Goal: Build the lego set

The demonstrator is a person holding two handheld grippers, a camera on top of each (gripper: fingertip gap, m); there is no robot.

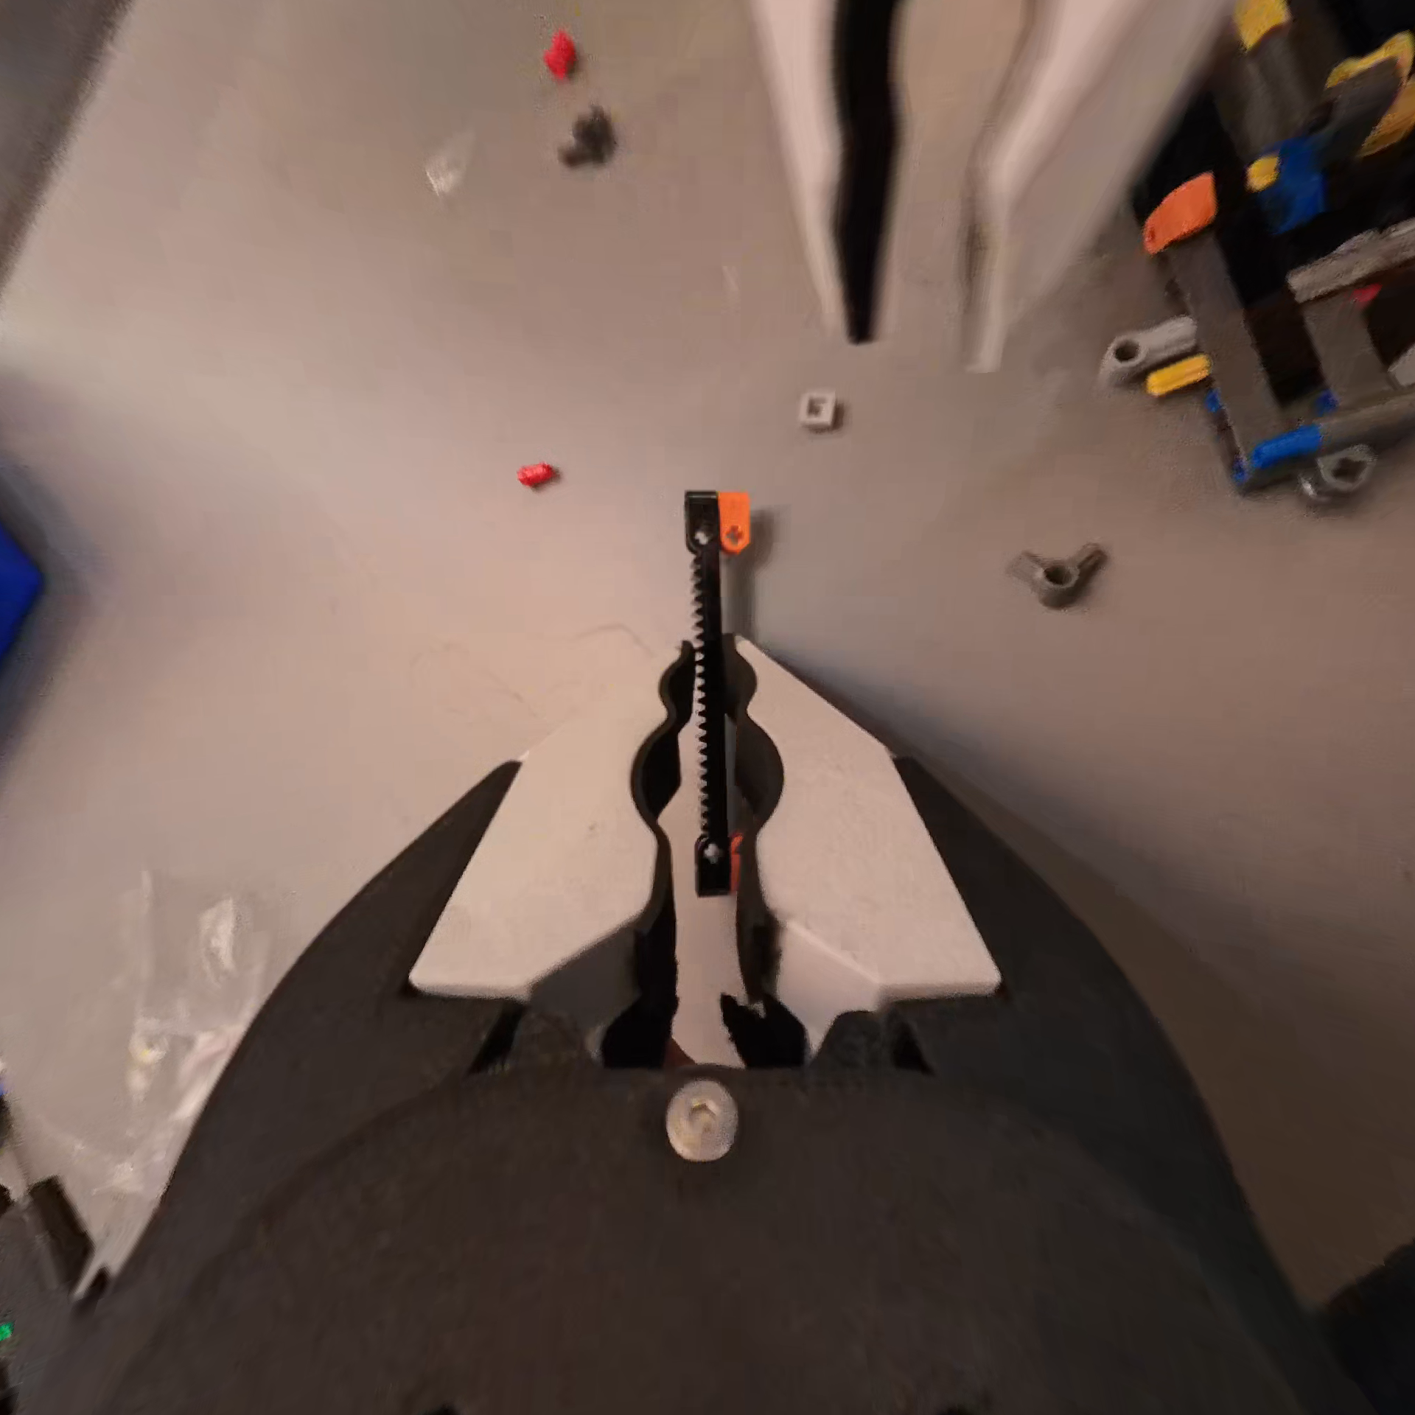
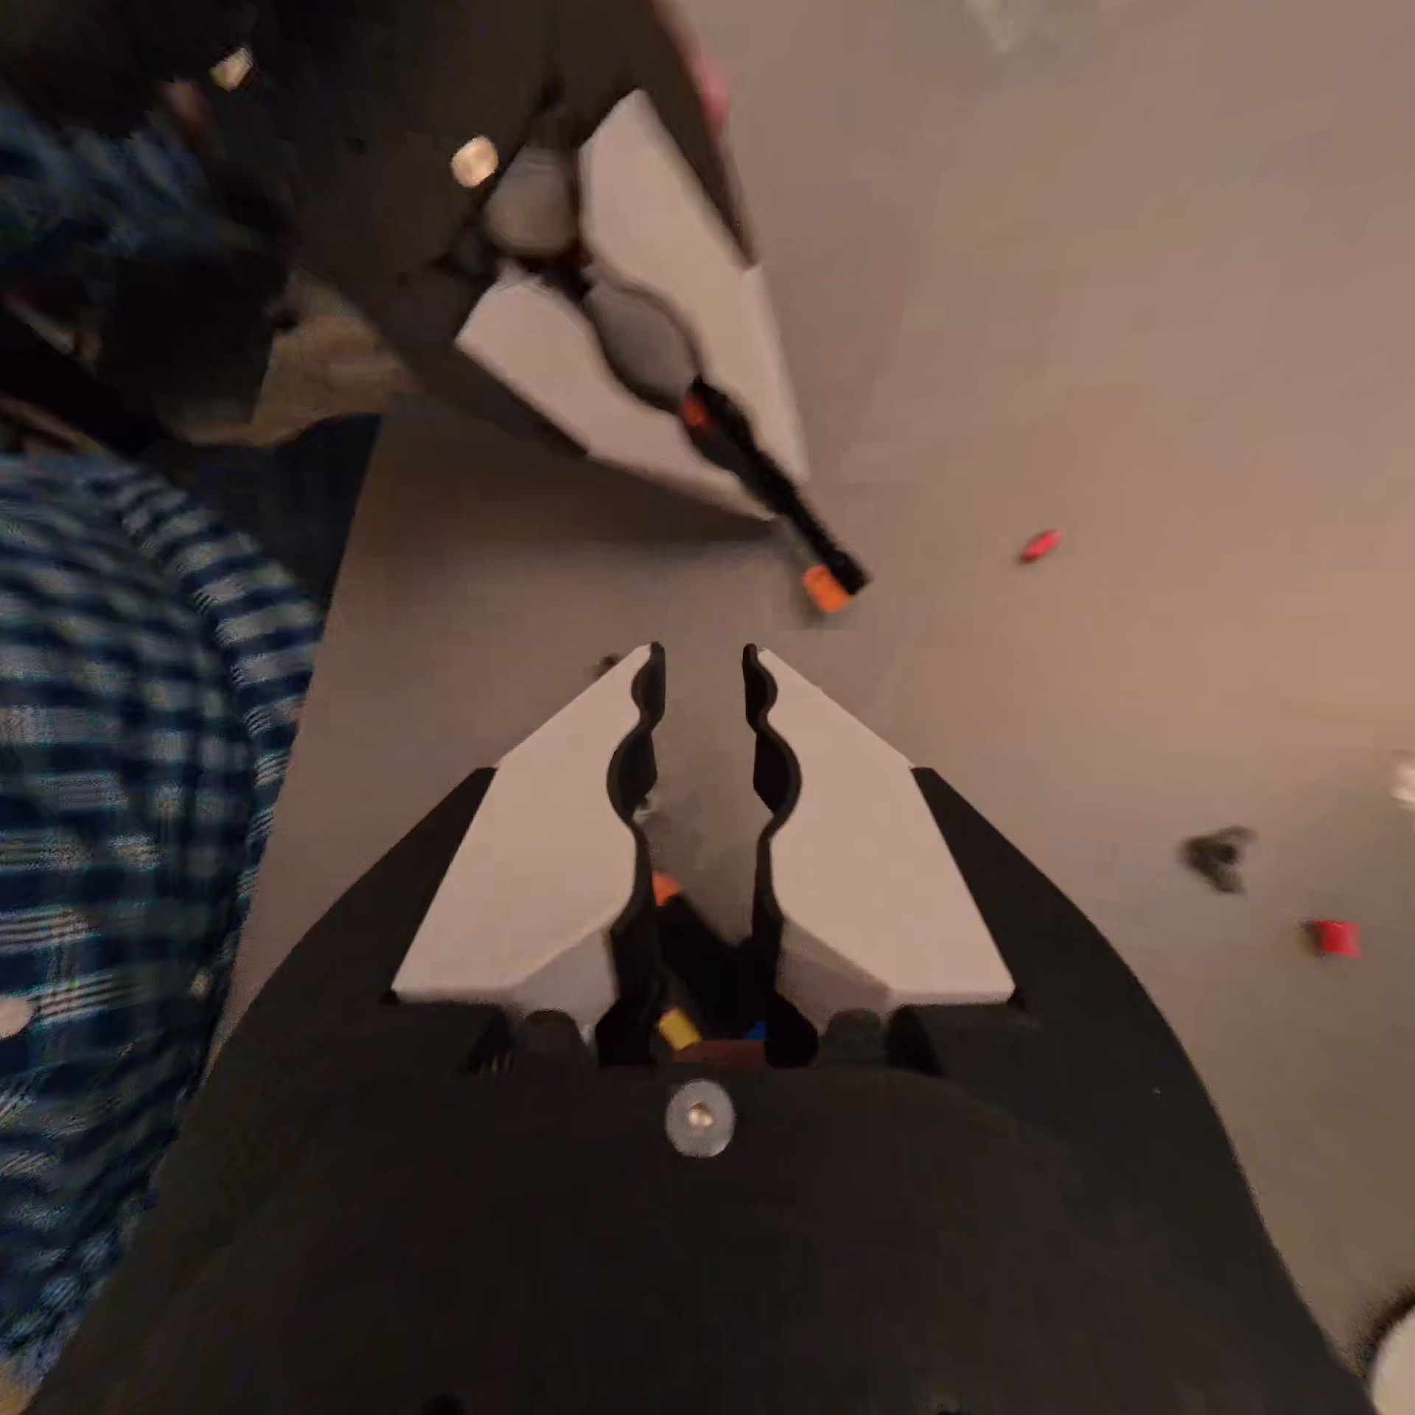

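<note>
My left gripper (image 1: 712,658) is shut on a black toothed rack piece (image 1: 708,612) with small orange parts (image 1: 735,521) at its ends; the rack sticks out past the fingertips above the grey table. The same gripper (image 2: 789,498) and rack (image 2: 812,536) show in the right wrist view, up and left of centre. My right gripper (image 2: 703,651) is open and empty, just below the rack's tip; it also shows blurred at the top of the left wrist view (image 1: 919,352). The partly built model (image 1: 1294,306) of grey, black, blue, yellow and orange parts stands at the right.
Loose pieces lie on the table: red pins (image 1: 536,475) (image 1: 560,53), a black piece (image 1: 588,138), a small grey square (image 1: 819,410), a grey three-armed connector (image 1: 1057,574). Clear plastic bags (image 1: 176,995) lie at lower left. A person's plaid sleeve (image 2: 115,689) is at the left. The left gripper's tips are roughly 8 centimeters from the right gripper's.
</note>
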